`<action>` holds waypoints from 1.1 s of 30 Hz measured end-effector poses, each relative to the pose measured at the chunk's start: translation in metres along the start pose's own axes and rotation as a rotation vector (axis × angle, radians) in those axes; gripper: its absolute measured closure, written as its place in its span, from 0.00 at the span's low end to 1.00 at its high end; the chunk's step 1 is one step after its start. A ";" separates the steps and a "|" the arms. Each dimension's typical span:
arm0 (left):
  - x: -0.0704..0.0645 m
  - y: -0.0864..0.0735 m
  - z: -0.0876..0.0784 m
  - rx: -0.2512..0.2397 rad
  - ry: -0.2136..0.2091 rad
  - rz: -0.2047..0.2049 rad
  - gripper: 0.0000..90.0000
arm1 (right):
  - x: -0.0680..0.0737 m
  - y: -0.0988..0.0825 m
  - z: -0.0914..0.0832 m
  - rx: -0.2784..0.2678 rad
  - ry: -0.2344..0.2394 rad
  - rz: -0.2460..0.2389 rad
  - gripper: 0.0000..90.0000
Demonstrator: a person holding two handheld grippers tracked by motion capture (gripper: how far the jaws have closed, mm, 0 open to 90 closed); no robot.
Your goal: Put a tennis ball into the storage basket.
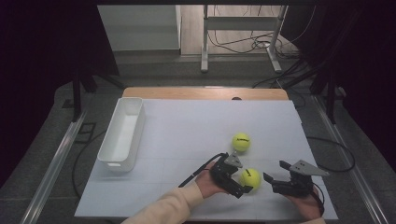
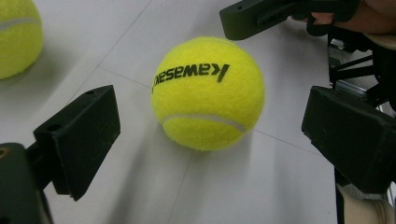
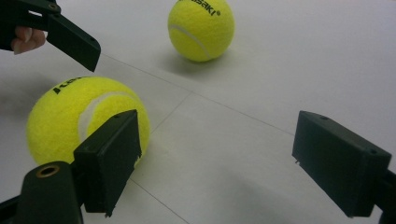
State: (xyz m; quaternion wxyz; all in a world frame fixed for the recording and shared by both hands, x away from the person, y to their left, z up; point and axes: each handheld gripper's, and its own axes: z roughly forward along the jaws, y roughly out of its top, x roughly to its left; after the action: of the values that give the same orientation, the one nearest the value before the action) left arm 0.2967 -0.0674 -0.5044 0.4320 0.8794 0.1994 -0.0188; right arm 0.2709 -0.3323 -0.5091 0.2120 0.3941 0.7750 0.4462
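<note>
Left gripper view: the left gripper (image 2: 210, 135) stands open, jaws either side of the near fuzzy yellow tennis ball (image 2: 208, 92) on the white table (image 2: 261, 186), touching neither. The right gripper (image 1: 279, 179), open and empty, sits just beside that ball. Beyond it lies a second yellow tennis ball (image 1: 241, 142).

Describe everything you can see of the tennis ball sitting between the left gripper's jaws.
The near tennis ball is bright yellow-green and fuzzy like felt, with a pale curved seam and black "Kawasaki" lettering that reads upside down in the left gripper view. It looks whole and round, resting on the white table. The left gripper has its jaws spread on either side of it, apart from its surface, not yet clamped. The right gripper waits open beside it.
</note>
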 end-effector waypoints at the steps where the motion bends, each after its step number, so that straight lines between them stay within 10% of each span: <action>1: 0.000 0.000 0.000 0.000 0.000 0.000 0.06 | 0.000 0.000 0.000 0.000 0.000 0.000 0.18; 24: 0.001 0.010 0.026 0.056 -0.004 0.006 0.06 | 0.000 0.000 0.000 0.000 0.003 0.005 0.18; 33: 0.004 0.009 0.028 0.060 -0.028 -0.007 0.22 | 0.000 -0.001 0.000 0.001 0.003 0.004 0.18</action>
State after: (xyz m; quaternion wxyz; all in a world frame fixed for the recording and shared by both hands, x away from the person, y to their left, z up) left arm 0.3072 -0.0925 -0.5156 0.4082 0.8908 0.1958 -0.0384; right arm 0.2712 -0.3325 -0.5098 0.2096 0.3952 0.7746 0.4470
